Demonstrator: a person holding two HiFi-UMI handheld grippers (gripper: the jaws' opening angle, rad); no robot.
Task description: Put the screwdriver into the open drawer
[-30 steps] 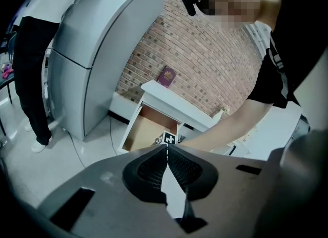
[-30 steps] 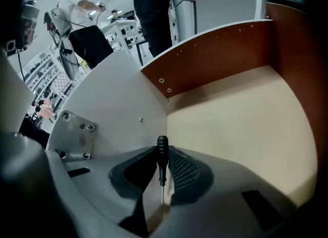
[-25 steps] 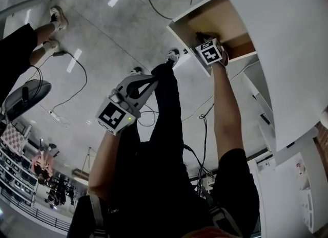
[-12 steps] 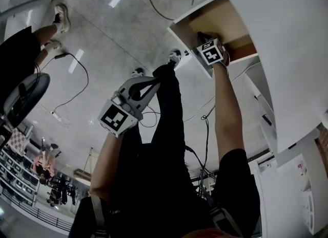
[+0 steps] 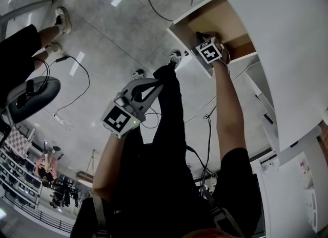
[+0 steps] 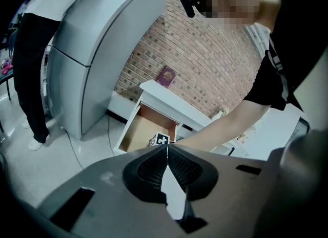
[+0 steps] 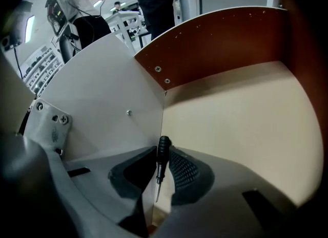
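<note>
Neither gripper has shifted in the last second. Nearest, the left gripper hangs with jaws together, empty. Farther off, the right gripper points down into the open drawer, clamped on the screwdriver by its black handle, at a corner.

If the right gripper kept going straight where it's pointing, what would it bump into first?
Probably the drawer floor, beside its white side wall; the screwdriver in the right gripper would touch first.

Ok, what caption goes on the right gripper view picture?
Right gripper holds a screwdriver inside the open drawer.
</note>
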